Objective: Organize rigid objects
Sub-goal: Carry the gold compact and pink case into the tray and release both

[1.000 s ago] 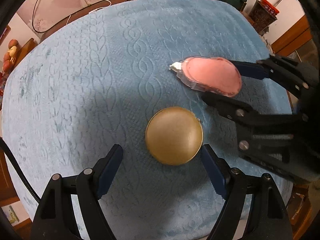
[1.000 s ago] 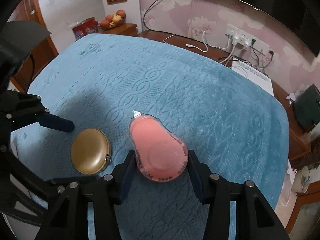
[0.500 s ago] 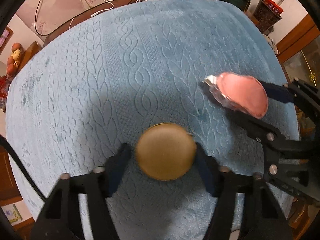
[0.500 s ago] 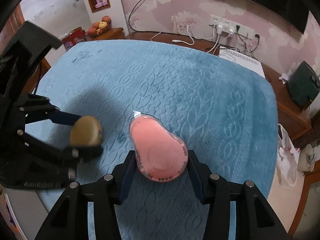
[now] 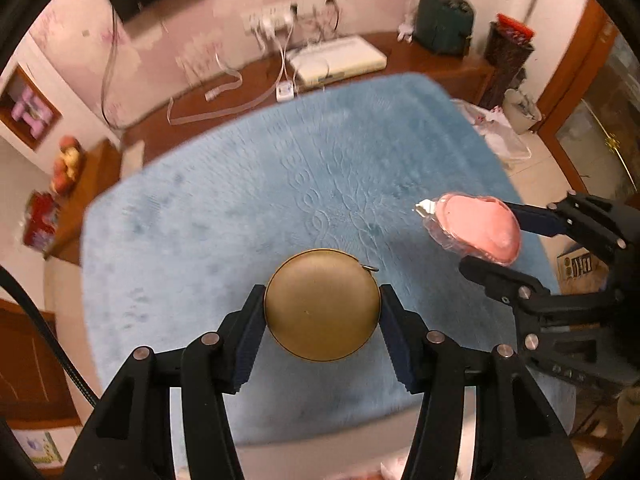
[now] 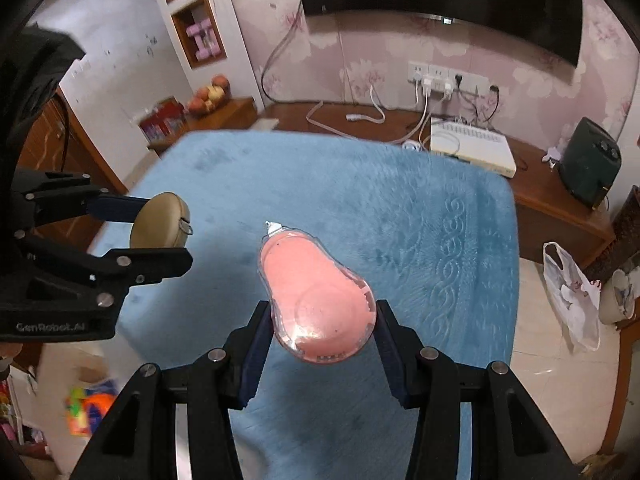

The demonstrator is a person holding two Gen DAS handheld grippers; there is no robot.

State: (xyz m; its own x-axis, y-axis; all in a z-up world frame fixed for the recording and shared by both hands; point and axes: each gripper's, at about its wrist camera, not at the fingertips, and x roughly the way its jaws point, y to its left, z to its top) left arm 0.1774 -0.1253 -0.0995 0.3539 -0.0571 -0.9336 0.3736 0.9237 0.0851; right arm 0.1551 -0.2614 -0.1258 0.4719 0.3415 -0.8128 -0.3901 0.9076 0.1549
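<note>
The left gripper (image 5: 322,316) holds the round gold case (image 5: 322,305) tight between its two fingers, up in the air over the blue blanket (image 5: 224,216); the right gripper (image 6: 323,322) squeezes the pink tape holder (image 6: 316,300) the same way, its white tip pointing away from the gripper; each gripper is off to the other's side, apart.

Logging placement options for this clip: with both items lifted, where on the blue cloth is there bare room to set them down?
The blue cloth shows nothing lying on it. The widest bare stretch runs ahead of the pink case toward the wooden counter. It is tightest between the gold disc and the pink case.
</note>
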